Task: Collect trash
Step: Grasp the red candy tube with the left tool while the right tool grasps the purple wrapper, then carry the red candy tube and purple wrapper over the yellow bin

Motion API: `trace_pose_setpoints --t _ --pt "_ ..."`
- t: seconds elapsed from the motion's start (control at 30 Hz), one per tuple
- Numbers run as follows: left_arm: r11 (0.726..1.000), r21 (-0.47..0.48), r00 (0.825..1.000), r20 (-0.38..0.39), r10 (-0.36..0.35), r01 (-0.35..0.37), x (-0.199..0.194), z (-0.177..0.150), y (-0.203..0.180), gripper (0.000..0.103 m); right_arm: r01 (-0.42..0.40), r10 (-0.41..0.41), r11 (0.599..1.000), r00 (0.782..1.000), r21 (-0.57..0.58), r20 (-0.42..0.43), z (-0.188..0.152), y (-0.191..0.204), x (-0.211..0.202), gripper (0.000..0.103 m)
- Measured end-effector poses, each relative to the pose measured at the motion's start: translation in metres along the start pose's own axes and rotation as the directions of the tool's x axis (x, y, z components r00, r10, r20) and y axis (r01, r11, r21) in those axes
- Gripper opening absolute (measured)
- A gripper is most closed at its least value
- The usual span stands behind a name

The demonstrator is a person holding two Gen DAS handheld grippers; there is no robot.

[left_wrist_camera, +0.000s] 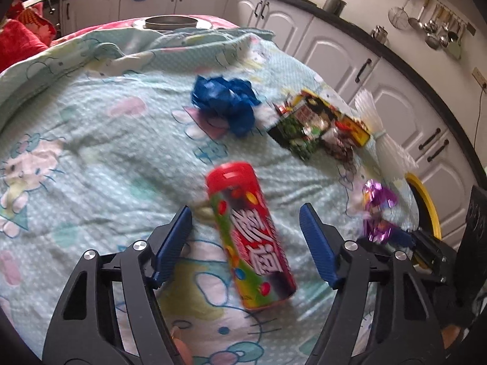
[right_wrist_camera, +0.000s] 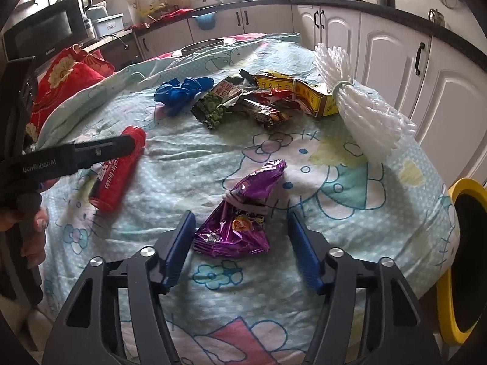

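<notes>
A red candy tube (left_wrist_camera: 249,234) lies on the cartoon-print cloth (left_wrist_camera: 91,158), lengthwise between the blue pads of my left gripper (left_wrist_camera: 245,213), which stands open with a gap on each side. The same tube (right_wrist_camera: 117,170) shows in the right wrist view, partly under the left gripper's black body (right_wrist_camera: 76,155). A crumpled purple foil wrapper (right_wrist_camera: 240,216) lies between the fingers of my right gripper (right_wrist_camera: 241,216), open, pads not touching it. In the left wrist view that wrapper (left_wrist_camera: 377,213) sits at the right.
Farther back lie a blue glove (right_wrist_camera: 179,91), a green snack bag (right_wrist_camera: 216,106), more wrappers (right_wrist_camera: 264,109), a yellow carton (right_wrist_camera: 307,94) and a white tied bundle (right_wrist_camera: 359,103). A yellow-rimmed black bin (right_wrist_camera: 465,261) stands at the table's right edge. A metal basin (left_wrist_camera: 170,22) sits at the far end.
</notes>
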State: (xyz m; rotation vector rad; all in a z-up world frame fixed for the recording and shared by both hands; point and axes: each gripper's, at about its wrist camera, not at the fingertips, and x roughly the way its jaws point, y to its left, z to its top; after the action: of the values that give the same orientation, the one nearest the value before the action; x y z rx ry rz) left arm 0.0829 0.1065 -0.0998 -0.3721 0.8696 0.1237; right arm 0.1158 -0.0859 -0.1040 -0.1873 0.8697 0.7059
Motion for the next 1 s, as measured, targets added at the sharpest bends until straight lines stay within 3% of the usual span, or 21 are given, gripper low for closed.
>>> trace_pose_setpoints --t 0.13,0.3,0.4,0.53,1.0 --pt "0.998 0.051 0.999 0.002 0.032 -0.033 0.004 -0.007 -0.013 0.064 -0.001 0.001 0.999 1.0 0.033 0.005 0.0 -0.012 -0.002 0.031" --pt "0.989 0.12 0.997 0.016 0.08 -0.082 0.006 -0.014 -0.025 0.047 -0.018 0.018 0.996 1.0 0.088 0.007 -0.001 -0.028 -0.004 0.012" --pt "0.989 0.116 0.996 0.019 0.088 -0.089 0.004 -0.013 -0.021 0.034 -0.03 0.029 0.995 1.0 0.1 0.01 -0.002 -0.032 -0.006 0.011" --pt "0.991 0.106 0.997 0.022 0.075 -0.077 0.002 -0.012 -0.017 0.03 -0.032 0.031 0.995 0.999 0.098 0.016 -0.004 -0.032 -0.008 0.011" --pt "0.991 0.132 0.996 0.093 0.0 -0.012 -0.02 -0.008 -0.034 0.028 -0.047 0.041 0.994 0.997 0.096 0.063 -0.001 -0.04 -0.033 0.01"
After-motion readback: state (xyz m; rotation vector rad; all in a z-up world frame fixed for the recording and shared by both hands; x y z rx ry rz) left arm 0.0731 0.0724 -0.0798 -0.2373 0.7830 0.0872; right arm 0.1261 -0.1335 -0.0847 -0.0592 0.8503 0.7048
